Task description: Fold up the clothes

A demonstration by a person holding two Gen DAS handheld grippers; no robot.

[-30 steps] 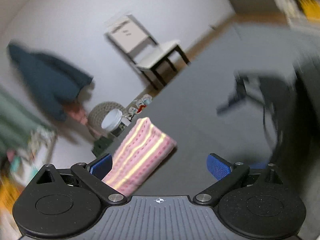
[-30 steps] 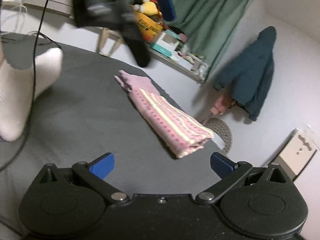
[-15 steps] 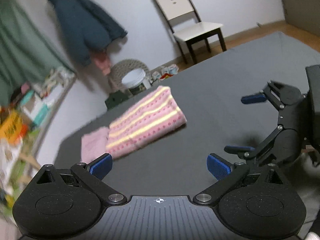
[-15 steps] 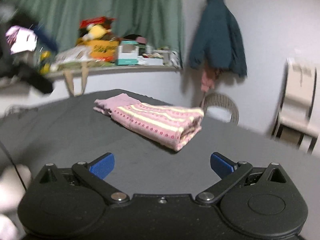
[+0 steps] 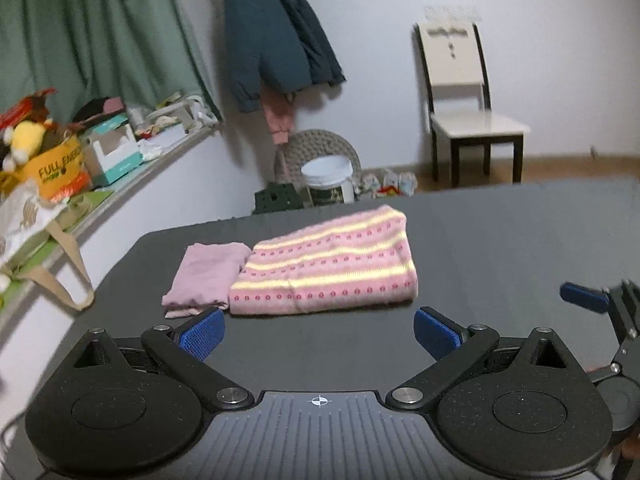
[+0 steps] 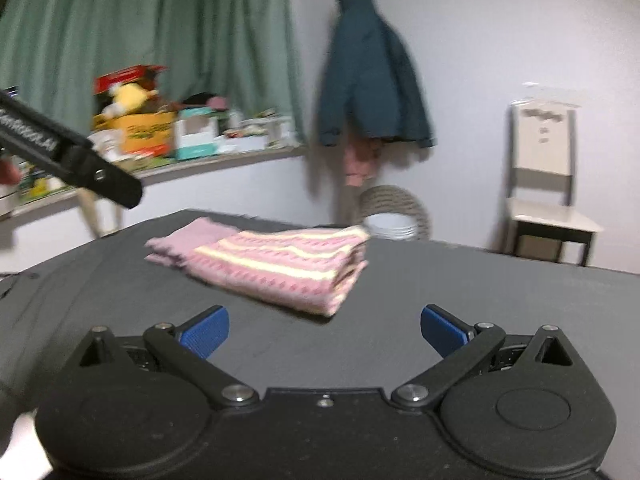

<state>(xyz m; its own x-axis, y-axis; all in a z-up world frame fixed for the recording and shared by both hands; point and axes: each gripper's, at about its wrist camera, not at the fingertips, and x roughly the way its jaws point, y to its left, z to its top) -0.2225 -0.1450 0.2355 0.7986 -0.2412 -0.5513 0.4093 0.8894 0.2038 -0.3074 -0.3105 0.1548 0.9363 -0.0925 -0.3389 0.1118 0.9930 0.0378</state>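
A folded pink garment with yellow stripes (image 5: 326,268) lies on the dark grey surface (image 5: 500,248), partly over a folded plain pink piece (image 5: 206,274). My left gripper (image 5: 318,334) hovers just in front of them, open and holding nothing. From the right wrist view the same striped garment (image 6: 280,266) and plain pink piece (image 6: 188,240) lie ahead. There my right gripper (image 6: 324,330) is open and holding nothing. The right gripper's blue fingertip (image 5: 584,298) shows at the right edge of the left wrist view.
A cluttered shelf (image 5: 80,172) runs along the left under a green curtain (image 5: 100,36). A dark coat (image 5: 276,32) hangs on the wall. Beyond the surface's far edge stand a chair (image 5: 464,112), a woven basket (image 5: 320,152) and a white bucket (image 5: 328,180). A black handle (image 6: 68,152) crosses the right view's left side.
Both cameras swung round and levelled out to face the folded garments. The left gripper now sits lower and closer to them. Both grippers stayed open.
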